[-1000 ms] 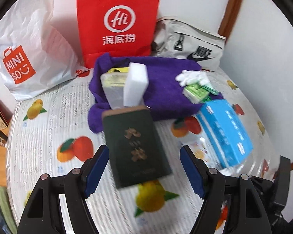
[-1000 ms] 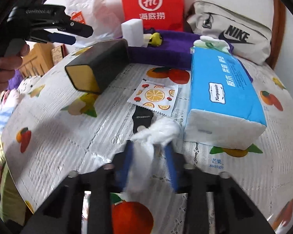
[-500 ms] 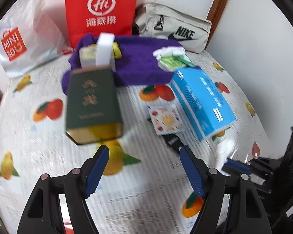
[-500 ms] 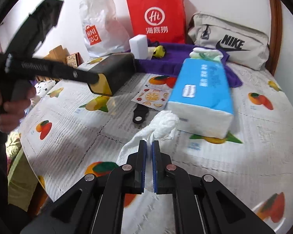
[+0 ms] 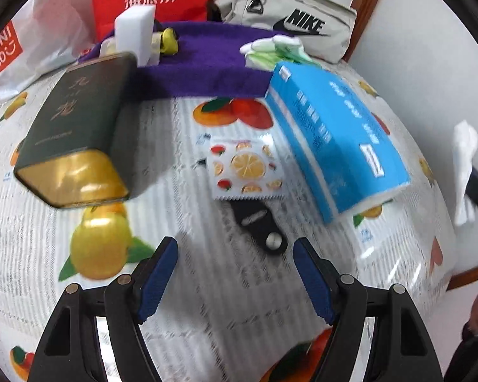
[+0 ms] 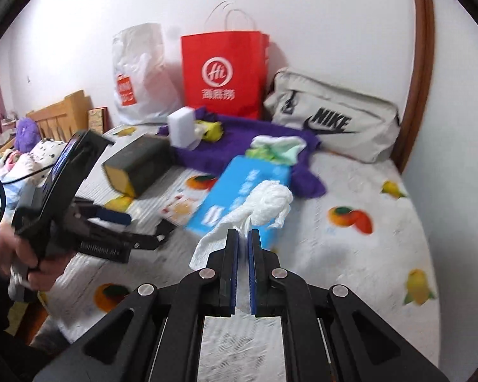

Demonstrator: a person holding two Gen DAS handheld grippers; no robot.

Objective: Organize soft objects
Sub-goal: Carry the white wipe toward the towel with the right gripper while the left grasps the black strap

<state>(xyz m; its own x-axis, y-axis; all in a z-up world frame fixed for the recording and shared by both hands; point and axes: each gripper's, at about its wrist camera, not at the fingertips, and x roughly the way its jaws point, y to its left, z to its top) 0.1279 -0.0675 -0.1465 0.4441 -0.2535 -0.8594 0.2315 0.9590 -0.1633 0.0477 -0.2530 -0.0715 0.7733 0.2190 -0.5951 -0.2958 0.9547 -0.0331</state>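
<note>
Right wrist only: white tissue [image 6: 264, 203] pinched between right gripper [image 6: 242, 234] pads.

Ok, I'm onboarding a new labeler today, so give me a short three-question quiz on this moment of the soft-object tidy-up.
1. True or false: the left gripper is shut on the black strap.
2. What does the right gripper hold? A) white sponge block B) crumpled white tissue C) fruit-print sachet
3. Fill in: the white sponge block stands on the ____ towel.

Key
1. False: its jaws stand wide apart and empty, with the strap lying on the cloth ahead of them.
2. B: the crumpled white tissue, held clear above the blue tissue pack.
3. Purple.
</note>
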